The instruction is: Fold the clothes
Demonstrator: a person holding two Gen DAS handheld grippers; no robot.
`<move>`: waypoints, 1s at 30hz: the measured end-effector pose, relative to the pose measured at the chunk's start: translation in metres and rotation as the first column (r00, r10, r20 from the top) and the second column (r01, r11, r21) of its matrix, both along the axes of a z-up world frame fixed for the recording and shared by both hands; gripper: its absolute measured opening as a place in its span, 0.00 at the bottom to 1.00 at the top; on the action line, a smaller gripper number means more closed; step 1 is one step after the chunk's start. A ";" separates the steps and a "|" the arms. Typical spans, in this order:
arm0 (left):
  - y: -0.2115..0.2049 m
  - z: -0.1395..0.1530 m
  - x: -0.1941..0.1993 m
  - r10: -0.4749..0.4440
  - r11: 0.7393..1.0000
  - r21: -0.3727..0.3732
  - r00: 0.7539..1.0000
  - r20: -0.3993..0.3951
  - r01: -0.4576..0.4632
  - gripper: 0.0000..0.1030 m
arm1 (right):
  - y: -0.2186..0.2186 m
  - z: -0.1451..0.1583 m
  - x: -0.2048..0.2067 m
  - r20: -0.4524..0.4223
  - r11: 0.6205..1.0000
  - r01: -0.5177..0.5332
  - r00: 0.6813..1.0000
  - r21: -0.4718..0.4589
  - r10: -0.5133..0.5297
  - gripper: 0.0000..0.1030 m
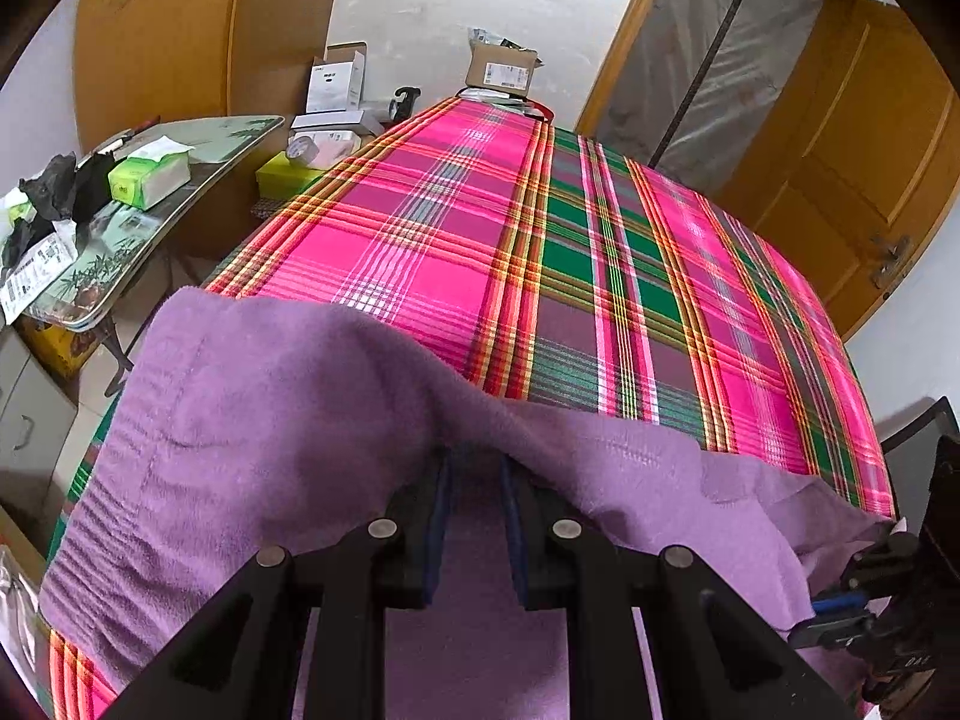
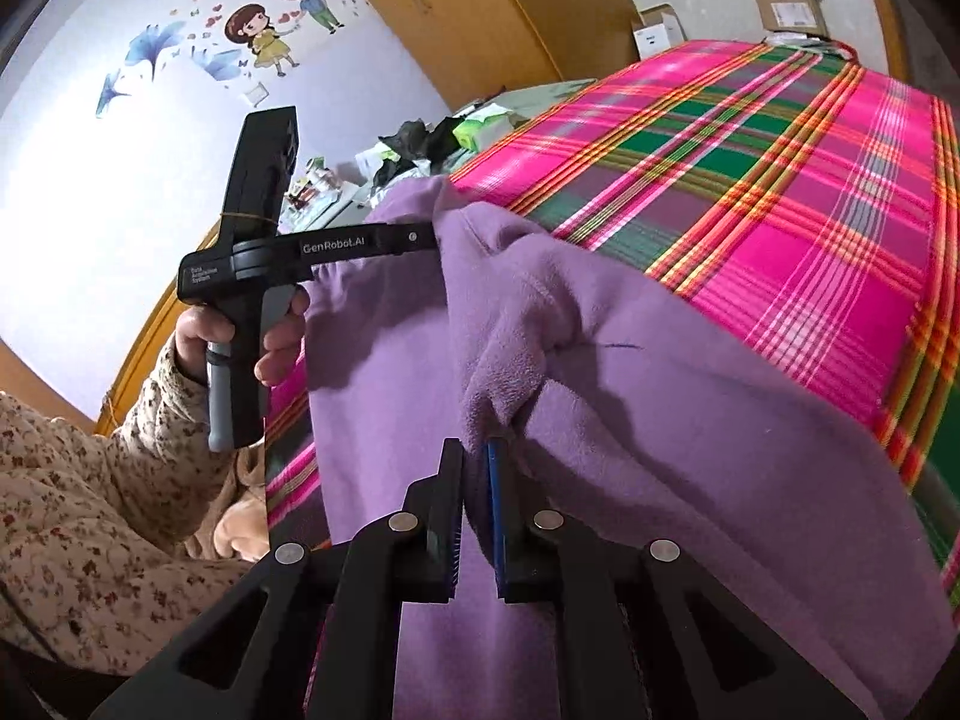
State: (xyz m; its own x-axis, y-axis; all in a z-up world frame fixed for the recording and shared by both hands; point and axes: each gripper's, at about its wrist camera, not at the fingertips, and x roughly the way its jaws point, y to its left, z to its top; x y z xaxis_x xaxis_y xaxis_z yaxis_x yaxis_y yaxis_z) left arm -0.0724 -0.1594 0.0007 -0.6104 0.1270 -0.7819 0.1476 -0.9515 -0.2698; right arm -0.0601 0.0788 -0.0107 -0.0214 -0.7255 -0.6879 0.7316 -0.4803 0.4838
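A purple fleece garment (image 1: 270,420) lies bunched over the near end of a bed covered by a pink and green plaid sheet (image 1: 600,240). My left gripper (image 1: 475,462) has its fingertips buried under a raised fold of it, with purple cloth between the pads. In the right wrist view the same garment (image 2: 690,420) drapes off the bed's corner, and my right gripper (image 2: 477,450) is shut on a hanging fold. The left gripper (image 2: 429,237) reaches into the cloth from the left, held by a hand (image 2: 240,336). The right gripper (image 1: 840,606) shows at the garment's right edge.
A side table (image 1: 240,138) left of the bed carries a green tissue pack (image 1: 153,177) and black bags. Cardboard boxes (image 1: 501,69) stand beyond the bed's far end. A wooden door (image 1: 870,150) is on the right. A floral sleeve (image 2: 90,510) fills the lower left.
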 end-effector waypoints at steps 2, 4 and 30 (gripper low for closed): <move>-0.001 0.000 0.000 0.000 1.000 0.005 1.000 0.000 0.000 0.17 | 0.000 -0.002 0.000 0.006 1.000 0.001 1.000 0.003 -0.001 0.09; -0.002 0.002 0.001 0.012 1.000 0.010 1.000 0.003 -0.012 0.17 | 0.000 -0.003 -0.001 0.014 1.000 0.009 1.000 0.003 -0.009 0.10; 0.031 0.008 -0.002 -0.103 0.991 0.078 0.994 -0.042 0.106 0.17 | 0.004 0.019 -0.026 0.061 0.987 0.152 0.987 -0.056 -0.149 0.23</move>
